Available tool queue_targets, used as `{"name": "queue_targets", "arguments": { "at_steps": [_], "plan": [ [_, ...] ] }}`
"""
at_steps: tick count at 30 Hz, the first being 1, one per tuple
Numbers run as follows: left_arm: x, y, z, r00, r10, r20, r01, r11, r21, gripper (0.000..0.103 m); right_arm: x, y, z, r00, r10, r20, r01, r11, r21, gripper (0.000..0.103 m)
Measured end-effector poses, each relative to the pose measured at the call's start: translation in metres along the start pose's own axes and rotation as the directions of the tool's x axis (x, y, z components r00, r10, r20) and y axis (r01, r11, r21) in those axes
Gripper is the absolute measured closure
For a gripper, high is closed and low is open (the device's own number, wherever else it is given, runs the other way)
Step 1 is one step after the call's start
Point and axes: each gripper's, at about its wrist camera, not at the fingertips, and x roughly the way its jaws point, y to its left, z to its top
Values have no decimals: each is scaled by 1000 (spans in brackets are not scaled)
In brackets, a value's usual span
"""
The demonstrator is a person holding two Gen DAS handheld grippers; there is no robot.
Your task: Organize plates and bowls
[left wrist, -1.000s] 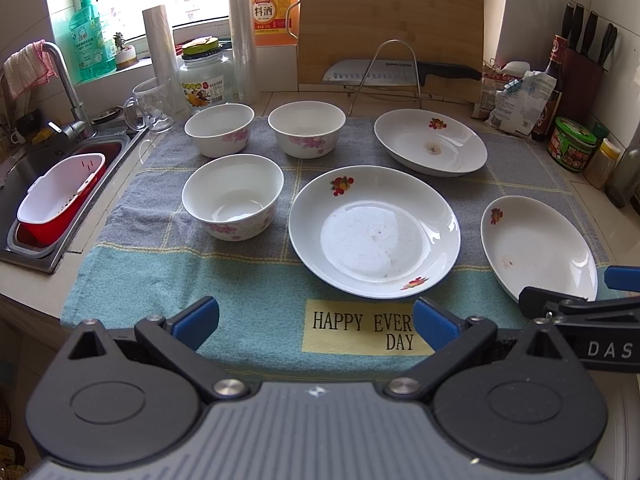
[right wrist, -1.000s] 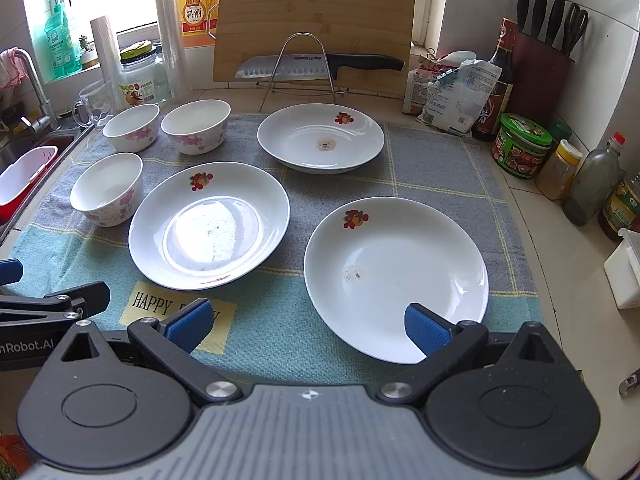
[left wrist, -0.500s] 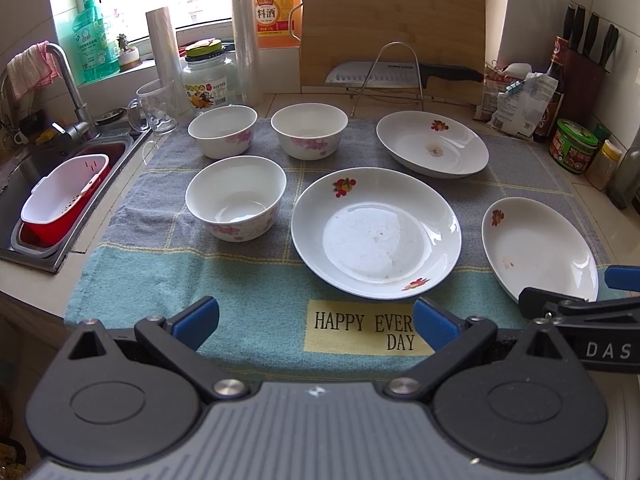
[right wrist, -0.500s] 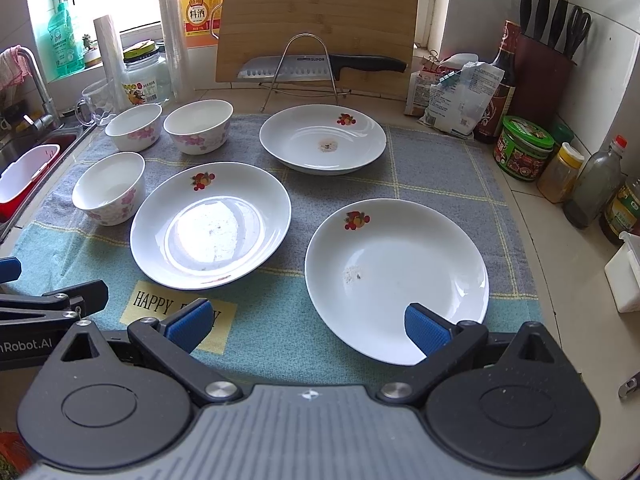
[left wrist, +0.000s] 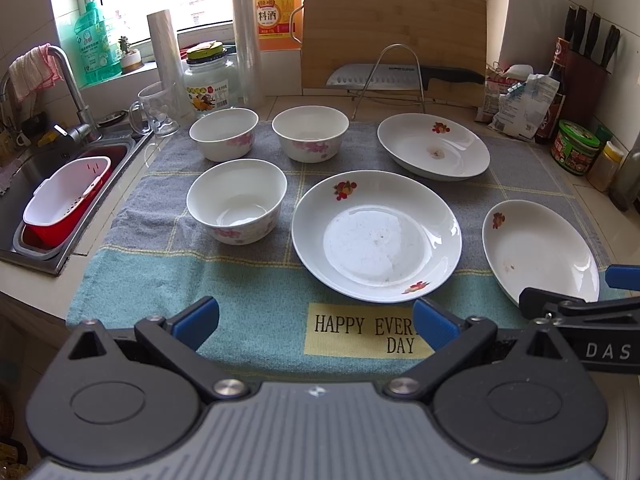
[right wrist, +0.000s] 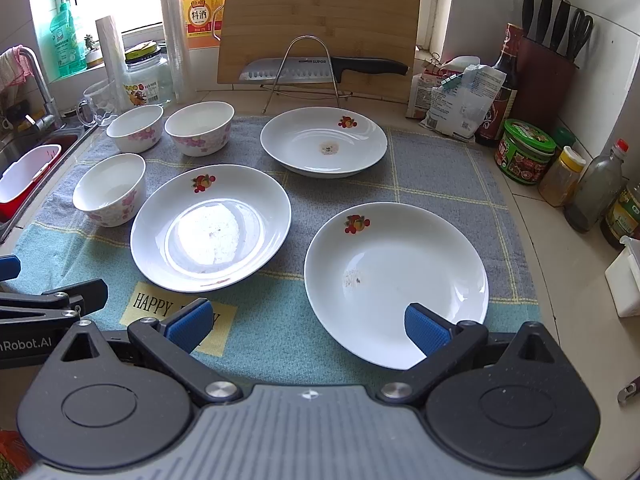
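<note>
Left wrist view: the left gripper (left wrist: 316, 322) hangs with fingers spread over the towel's (left wrist: 256, 280) near edge, holding nothing. 3 bowls (left wrist: 237, 200) and 3 plates (left wrist: 376, 236) sit apart on it. The right gripper (right wrist: 306, 326), also spread and empty, reaches over the nearest plate's (right wrist: 396, 280) rim.

The yellow patch (left wrist: 366, 334) on the towel (left wrist: 256, 280) reads "HAPPY EVERY DAY". The orange jug (left wrist: 276, 12) by the window carries a label with the characters "料酒". The knife blade (right wrist: 296, 70) on the wire rack is stamped "SUPOR". The left gripper (right wrist: 24, 346) shows "nRobot.AI" on its side, and the right gripper (left wrist: 608, 350) shows "DAS".
</note>
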Motion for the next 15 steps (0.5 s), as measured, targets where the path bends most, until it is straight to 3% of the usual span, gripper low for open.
{"name": "queue_targets", "arguments": {
  "at_steps": [15],
  "plan": [
    [0, -9, -1, 1000, 20, 7, -20, 1000, 3, 1, 1, -8, 0, 1000, 23, 13, -23, 1000, -13, 0]
  ]
}}
